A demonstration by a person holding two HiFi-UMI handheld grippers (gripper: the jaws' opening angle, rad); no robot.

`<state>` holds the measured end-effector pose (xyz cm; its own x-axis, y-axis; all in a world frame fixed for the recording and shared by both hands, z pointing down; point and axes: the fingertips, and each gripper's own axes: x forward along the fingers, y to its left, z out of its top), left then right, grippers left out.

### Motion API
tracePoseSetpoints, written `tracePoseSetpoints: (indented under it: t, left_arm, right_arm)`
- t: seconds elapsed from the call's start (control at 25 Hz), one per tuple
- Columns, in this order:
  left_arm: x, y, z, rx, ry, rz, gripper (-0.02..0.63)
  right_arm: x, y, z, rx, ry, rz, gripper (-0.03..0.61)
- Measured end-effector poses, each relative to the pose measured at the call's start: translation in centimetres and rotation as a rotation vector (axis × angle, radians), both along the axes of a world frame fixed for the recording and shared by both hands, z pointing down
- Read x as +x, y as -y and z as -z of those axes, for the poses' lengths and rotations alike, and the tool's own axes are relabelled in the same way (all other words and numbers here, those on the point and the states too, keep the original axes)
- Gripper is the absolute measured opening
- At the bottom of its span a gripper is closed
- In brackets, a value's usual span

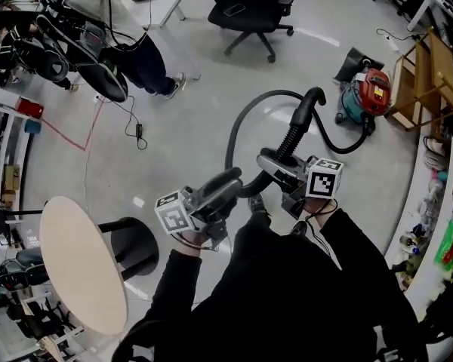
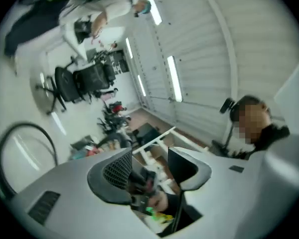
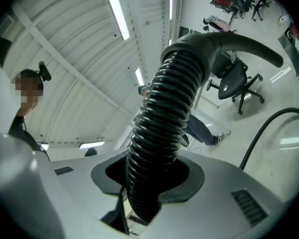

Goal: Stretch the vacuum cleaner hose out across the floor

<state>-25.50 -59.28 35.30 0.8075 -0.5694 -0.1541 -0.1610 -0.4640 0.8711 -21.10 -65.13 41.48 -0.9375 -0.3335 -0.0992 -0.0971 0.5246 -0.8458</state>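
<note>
**Desk:** Where's the hose?

**Me:** My right gripper (image 3: 149,176) is clenched round the ribbed hose (image 3: 164,118), just below its rigid curved end; that end is off the floor (image 1: 181,127), well apart from the vacuum cleaner (image 1: 365,96); from the vacuum cleaner the hose runs along the floor, then bows in a wide loop up to my grip.

**Desk:** And the other one?

**Me:** Left gripper (image 2: 149,168): jaws parted, nothing between them; it hovers beside the right, on the side farther from the vacuum cleaner.

**Desk:** Which step, then?

**Me:** The start of the pull, I'd say; the end is in hand, the loop not yet drawn out; next I reckon I carry that end farther from the vacuum cleaner, low and steady, until the bow flattens; tug too hard and the vacuum cleaner may roll after me.

**Desk:** Room enough?

**Me:** Pale, smooth, glossy floor, so the hose should slide; a wooden rack (image 1: 426,81) stands just beside the vacuum cleaner; an office chair (image 1: 251,10) and a standing person (image 1: 113,21) are well apart from it; a round table (image 1: 83,266) is farther still.
</note>
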Motion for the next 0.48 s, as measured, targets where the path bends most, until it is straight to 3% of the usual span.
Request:
tracePoseSetpoints:
  t: [0.12, 0.2, 0.4, 0.48]
  left_arm:
    - [3.4, -1.4, -2.0, 0.048, 0.426, 0.038, 0.238]
    - [6.6, -3.4, -3.7, 0.057, 0.561, -0.008, 0.239]
    - [12.4, -8.5, -4.9, 0.022, 0.561, -0.139, 0.282]
    - [13.3, -9.9, -4.4, 0.034, 0.52, -0.193, 0.285]
  right_arm:
    - [2.2, -6.7, -1.1, 0.032, -0.032, 0.099, 0.156]
    - [3.7, -10.5, -2.0, 0.054, -0.061, 0.141, 0.154]
    - [5.4, -17.9, -2.8, 0.119, -0.16, 0.204, 0.153]
    - [5.1, -20.2, -2.3, 0.172, -0.206, 0.238, 0.153]
